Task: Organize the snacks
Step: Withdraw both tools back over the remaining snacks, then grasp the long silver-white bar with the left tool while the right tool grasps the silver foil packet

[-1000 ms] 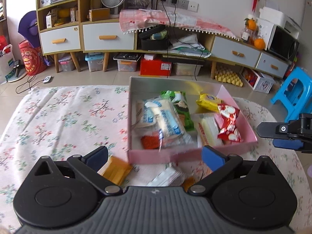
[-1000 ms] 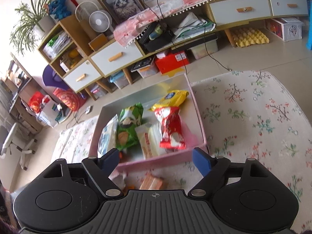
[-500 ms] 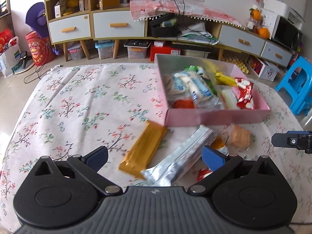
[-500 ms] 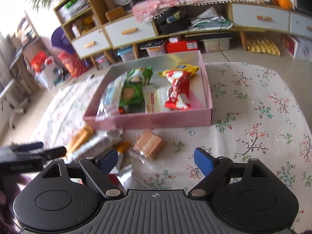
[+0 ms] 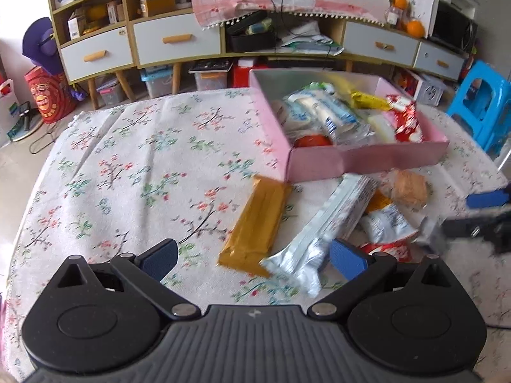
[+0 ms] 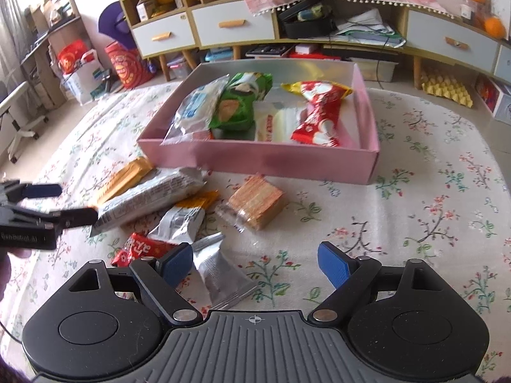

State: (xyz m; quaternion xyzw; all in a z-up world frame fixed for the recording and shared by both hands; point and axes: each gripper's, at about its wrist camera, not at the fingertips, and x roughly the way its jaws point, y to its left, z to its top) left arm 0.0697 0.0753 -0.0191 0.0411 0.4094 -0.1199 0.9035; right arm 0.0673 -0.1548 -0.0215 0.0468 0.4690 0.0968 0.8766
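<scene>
A pink box (image 5: 367, 162) (image 6: 255, 159) on the flowered cloth holds several snack packets. In front of it lie loose snacks: a gold bar (image 5: 255, 223) (image 6: 124, 182), a long silver packet (image 5: 325, 223) (image 6: 150, 198), a wafer pack (image 5: 408, 188) (image 6: 255, 204), a white-and-orange packet (image 6: 182, 220), a red packet (image 6: 140, 249) and a small silver packet (image 6: 220, 271). My left gripper (image 5: 252, 258) (image 6: 60, 202) is open above the near ends of the gold bar and the long packet. My right gripper (image 6: 255, 265) (image 5: 476, 212) is open and holds nothing; the small silver packet lies by its left finger.
The flowered cloth (image 5: 127, 175) spreads wide to the left of the box. Behind the table stand low cabinets with drawers (image 6: 233, 25) and floor clutter. A blue plastic stool (image 5: 485, 108) stands at the far right.
Both grippers have drawn back from the box and dropped toward the loose snacks in front of it. The right view has rolled level. Both grippers stay open.
</scene>
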